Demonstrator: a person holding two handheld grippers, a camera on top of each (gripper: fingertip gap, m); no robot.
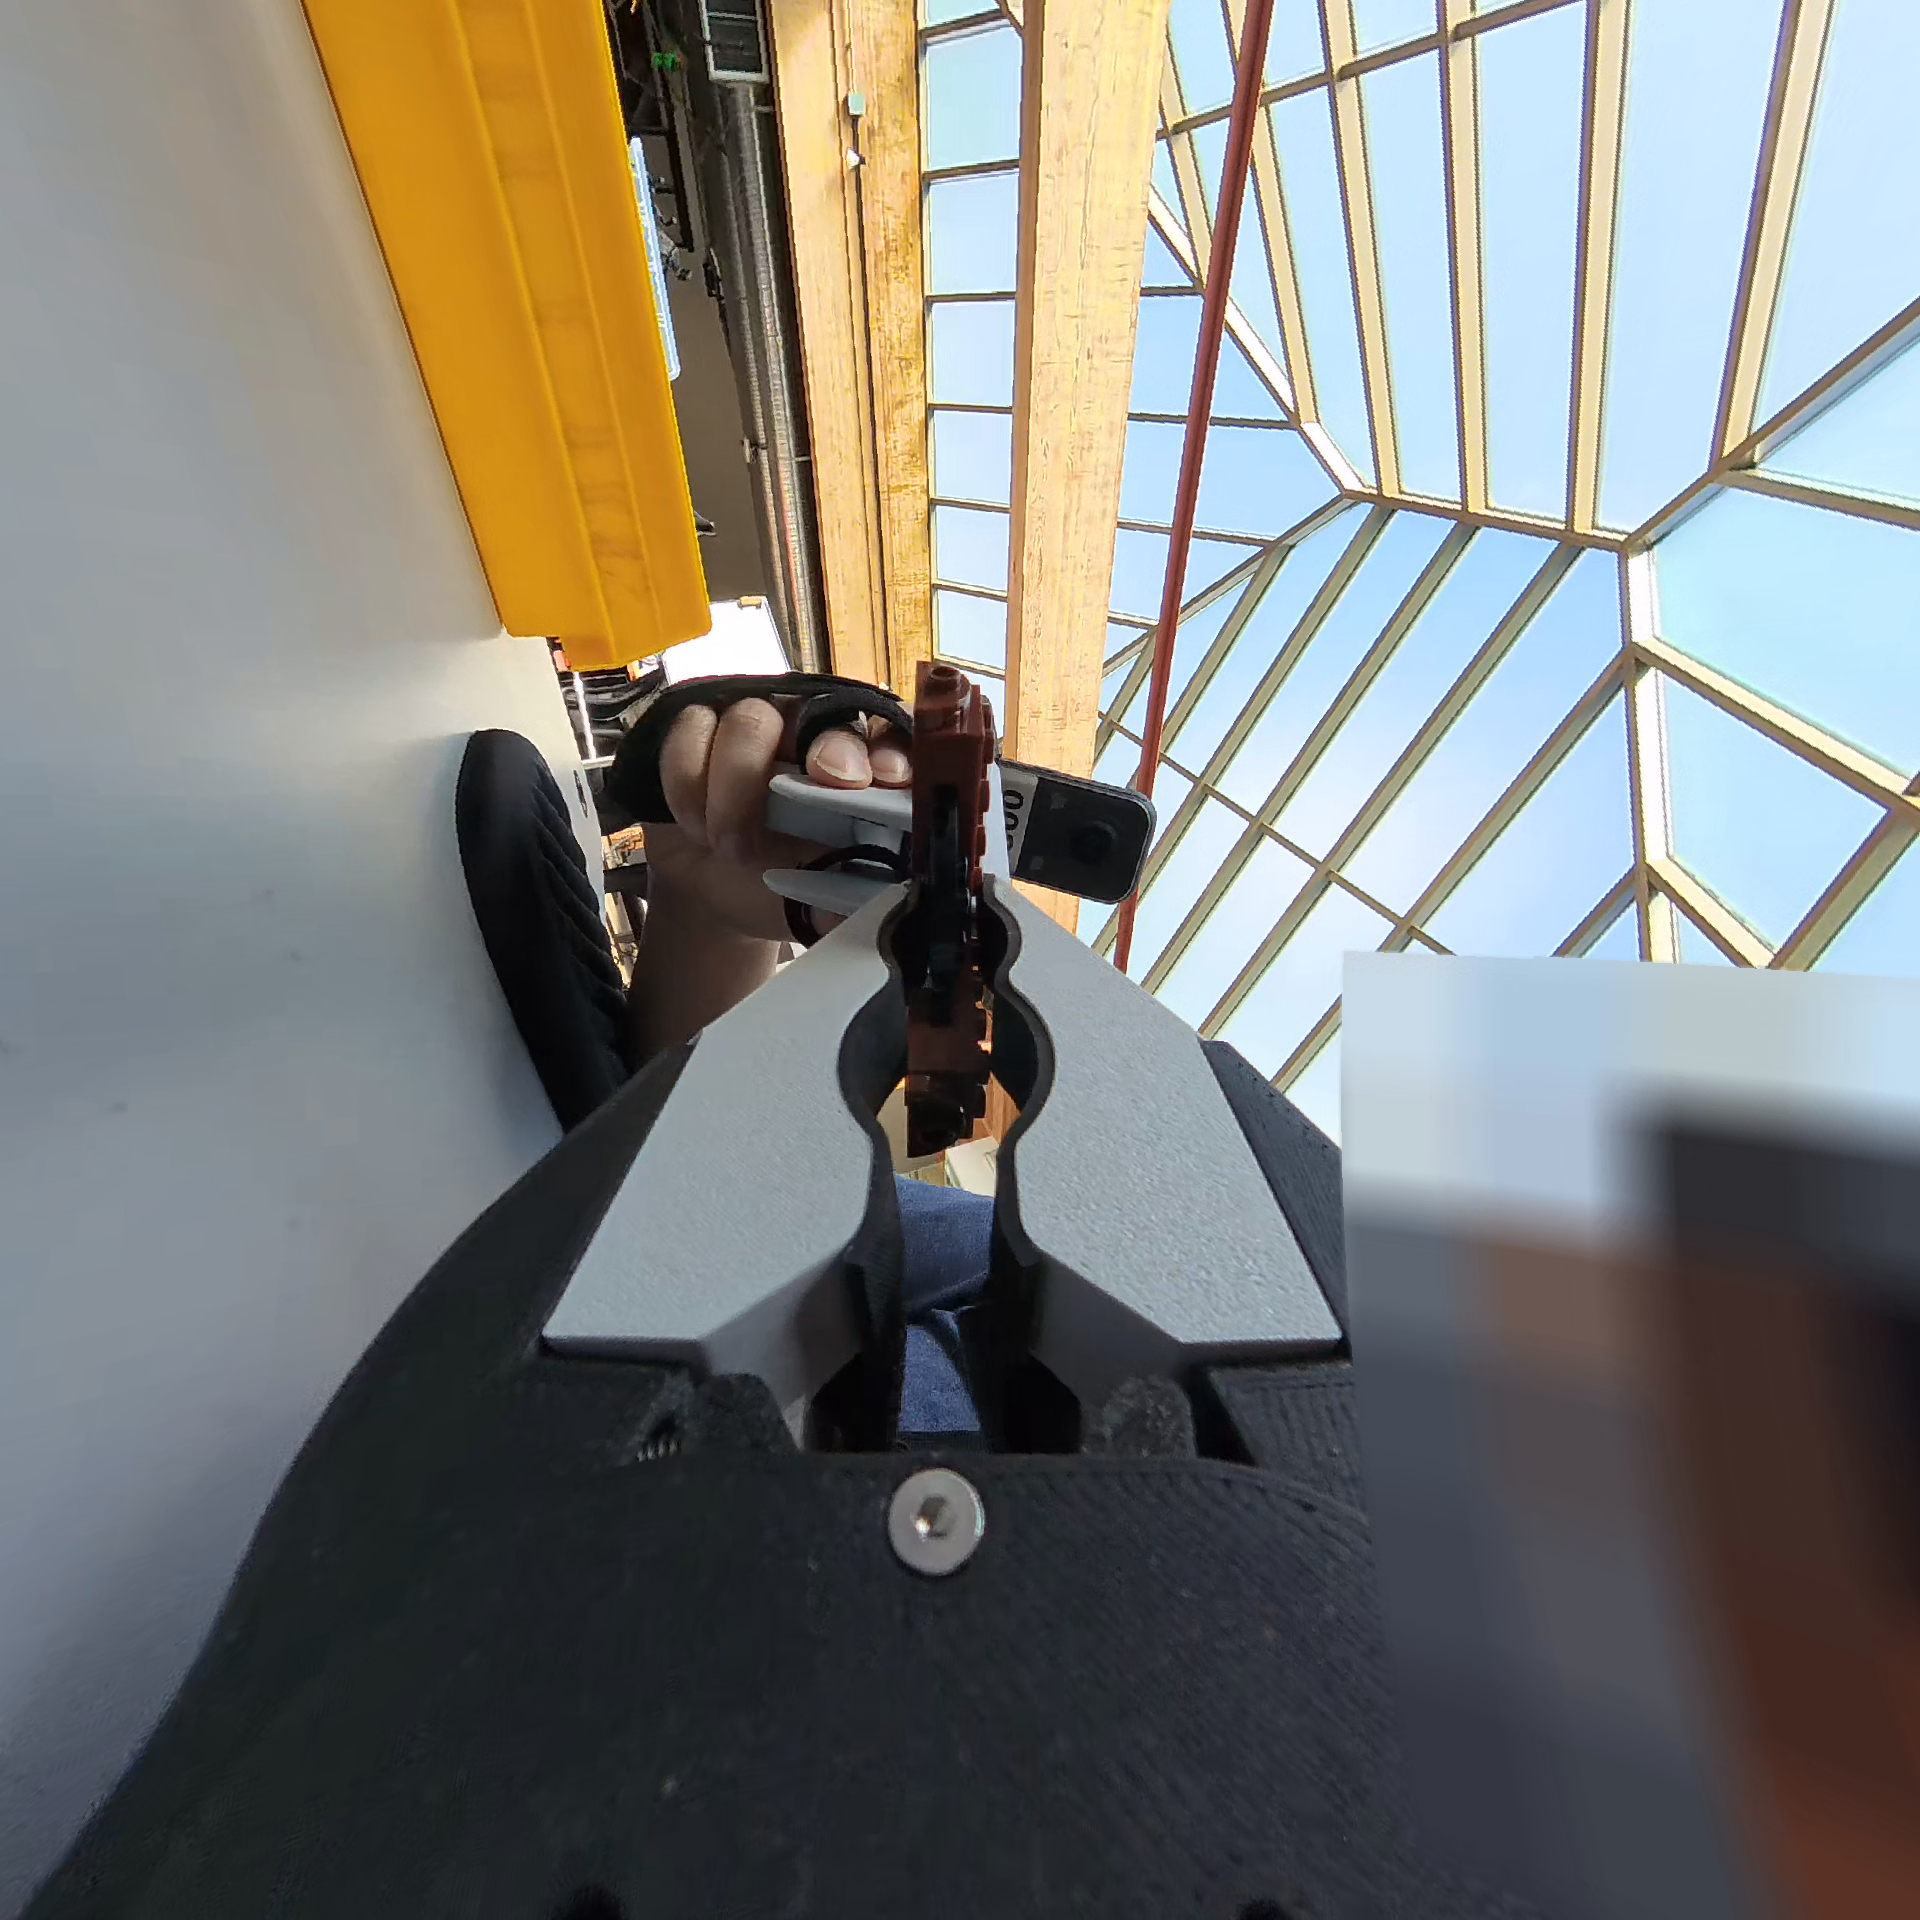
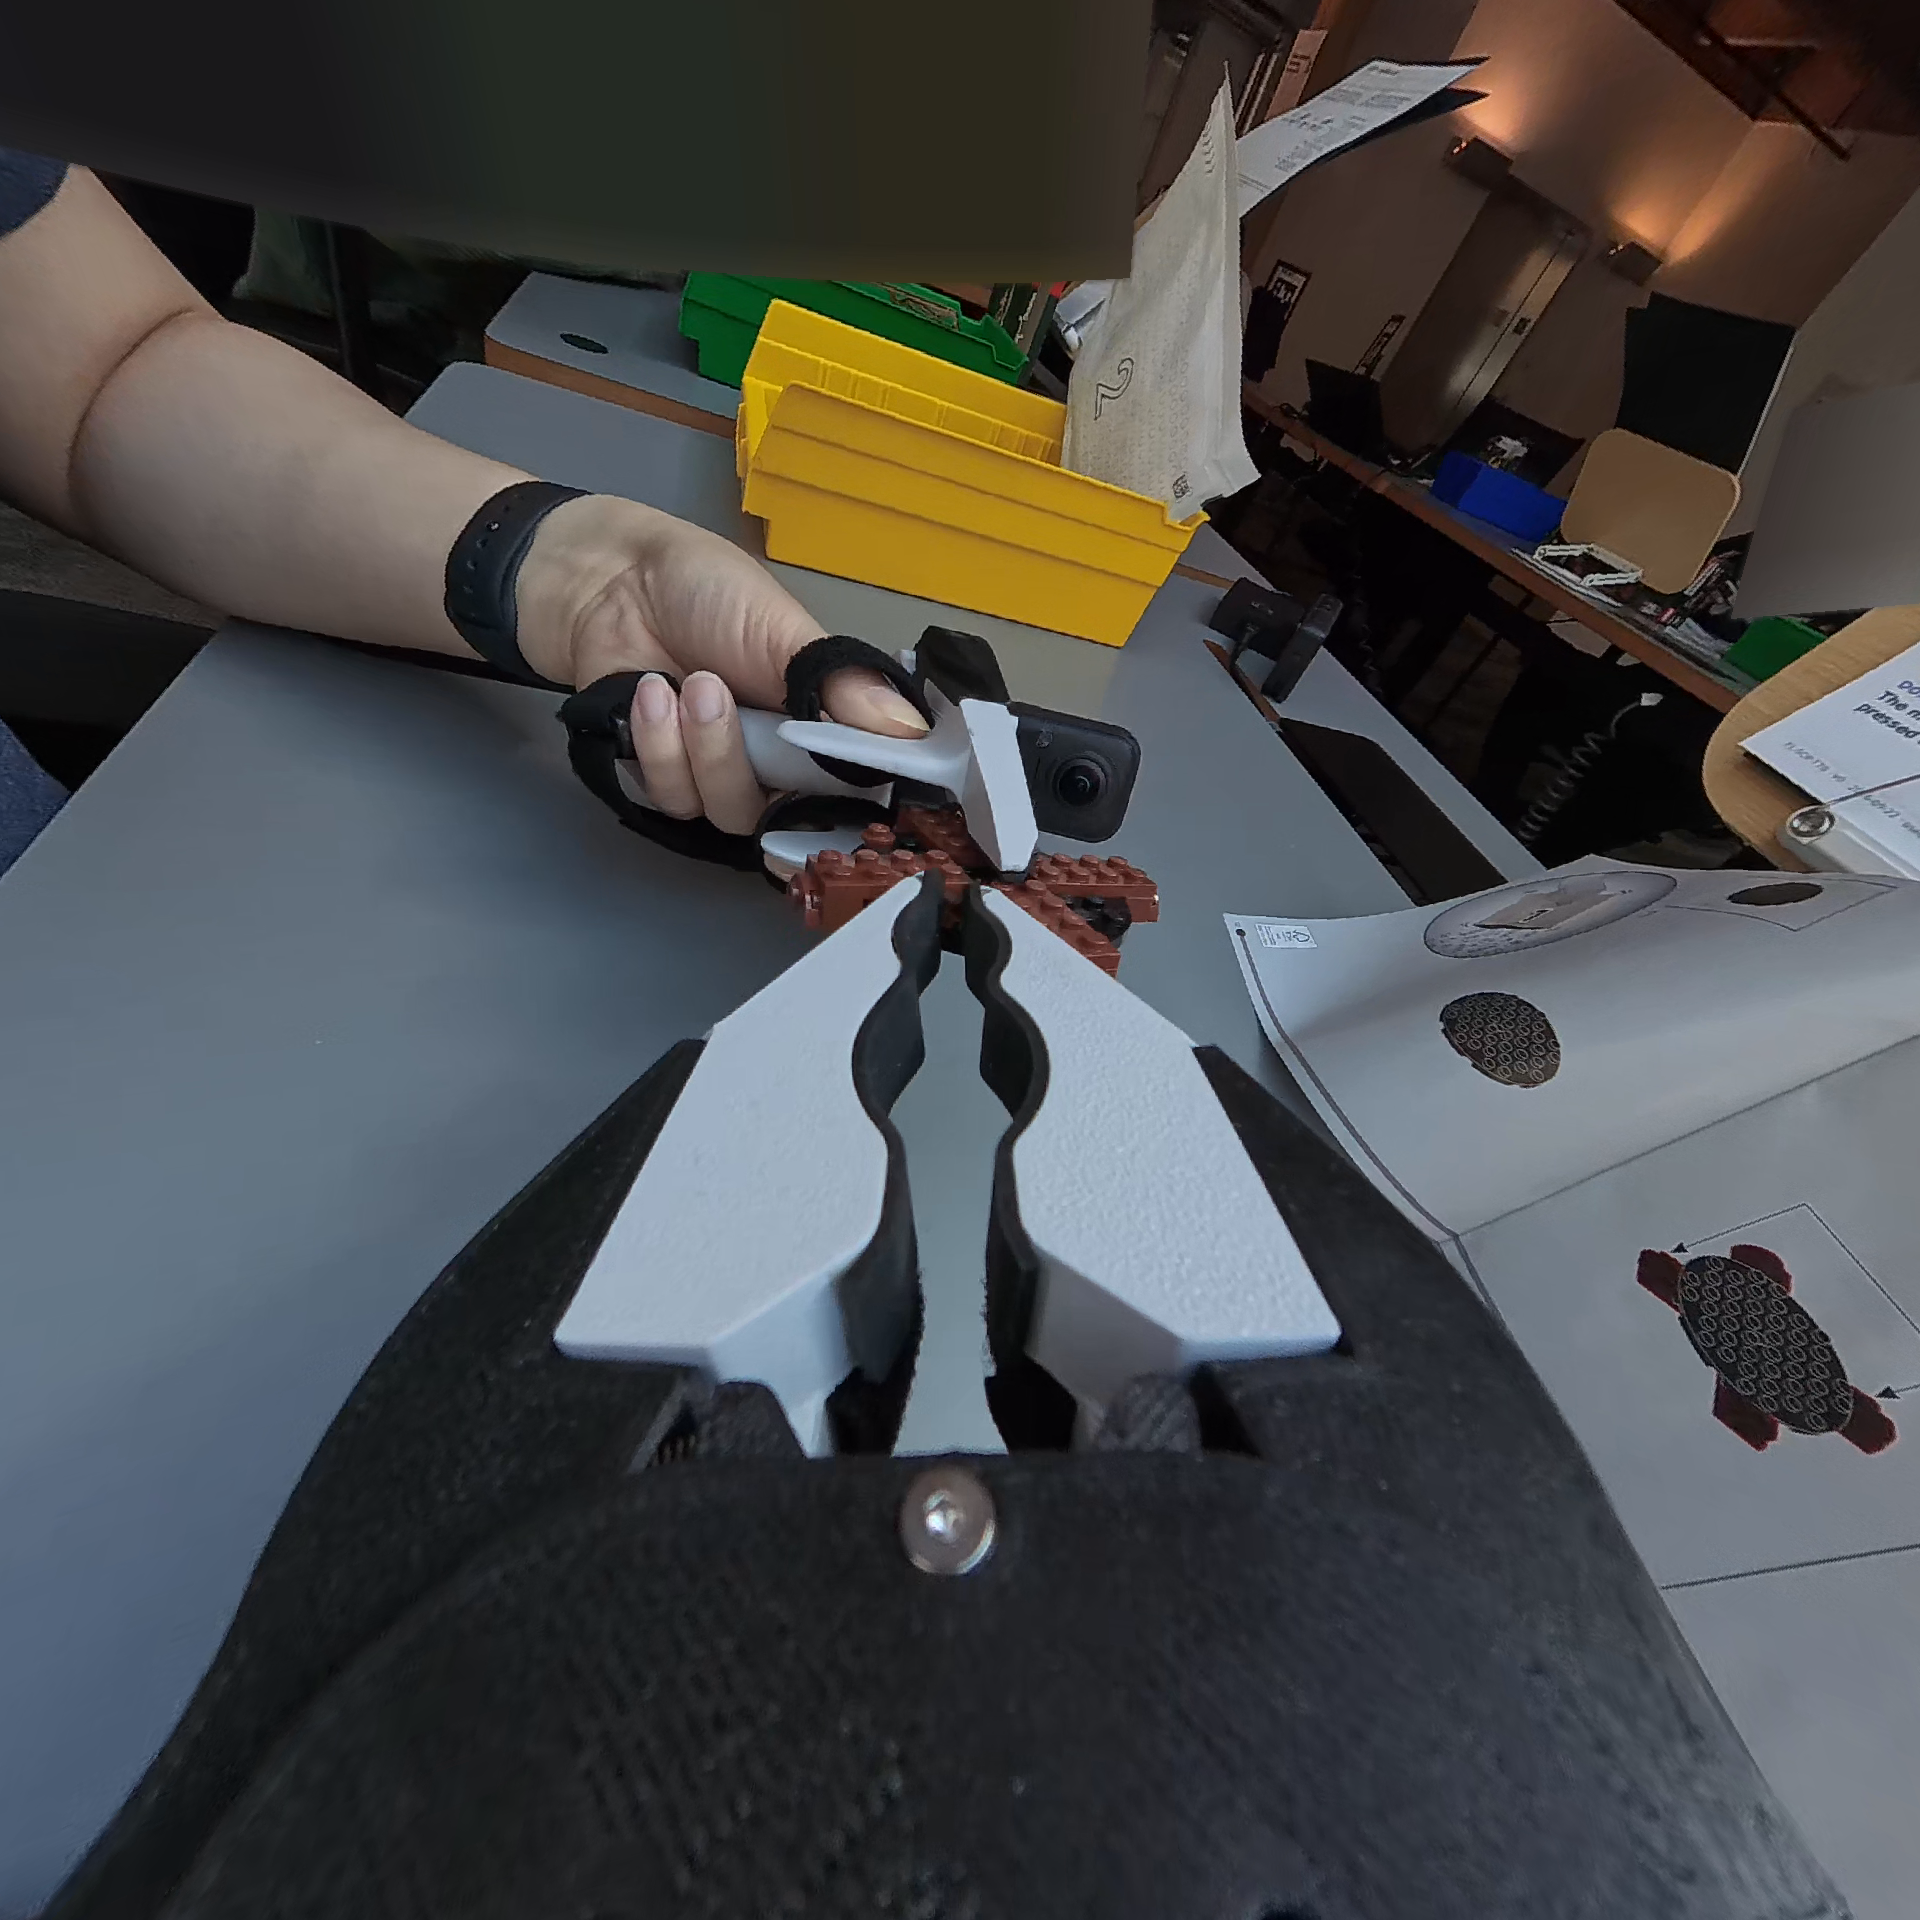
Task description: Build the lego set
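Resting low over the grey bench [image 2: 312, 935], clamped edgewise in the left tongs [image 1: 940, 904] with the right tongs [image 2: 951, 894] nearly together at its middle: brown lego assembly [image 2: 1081, 888], seemingly light, rigid, liable to pop apart, best gripped across plate edges.

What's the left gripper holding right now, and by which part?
The left gripper grips the brown lego assembly edge-on, clamped across its flat faces near the middle.
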